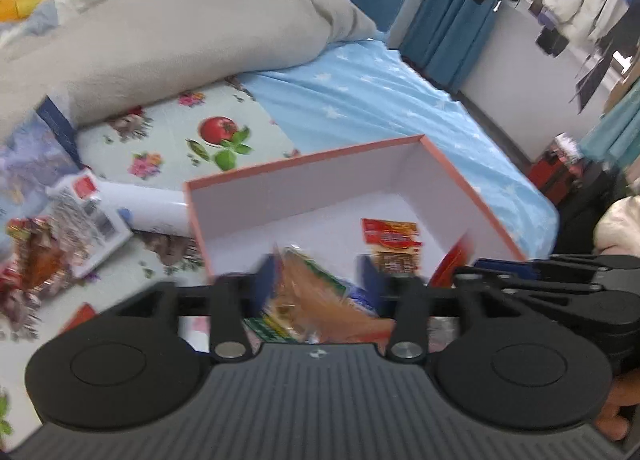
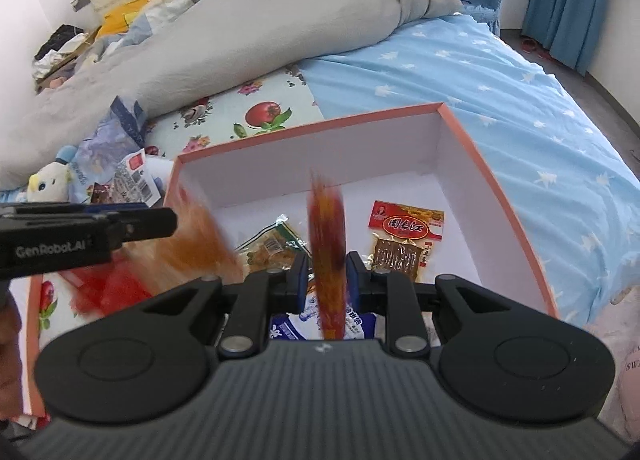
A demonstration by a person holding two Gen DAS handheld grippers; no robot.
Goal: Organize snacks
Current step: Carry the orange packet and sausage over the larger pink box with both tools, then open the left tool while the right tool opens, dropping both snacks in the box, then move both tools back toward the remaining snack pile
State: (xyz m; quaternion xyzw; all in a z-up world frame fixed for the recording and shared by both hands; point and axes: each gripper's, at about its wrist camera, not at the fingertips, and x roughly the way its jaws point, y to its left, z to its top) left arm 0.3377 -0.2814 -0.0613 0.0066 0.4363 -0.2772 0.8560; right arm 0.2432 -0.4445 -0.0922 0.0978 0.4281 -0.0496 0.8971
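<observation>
Right gripper (image 2: 327,280): my jaws are pinched on an orange-red snack packet (image 2: 326,228), held edge-on and upright above the box so it can go down narrow side first.
Left gripper (image 1: 316,280): fingers stand apart; an orange-brown packet (image 1: 320,300) sits blurred between them, and I cannot tell whether they touch it. Seen from the right wrist, it hangs just past the fingertips over the near left part of the box, so I judge it is being let go or dropped.
Box (image 2: 500,188): orange rim, white inside, open on the bed; I hold both tools over it because it is the collecting place.
Already inside: a red-topped dried-strip packet (image 2: 404,236) lying flat near the right wall, a green-edged clear packet (image 2: 272,244) at centre, a blue-and-white packet (image 2: 292,326) at the near edge.
Left outside: loose packets (image 1: 60,220) on the flowered cloth (image 1: 168,148), left of the box.
Risk: motion blur suggests fast handling; packets may land overlapping.
</observation>
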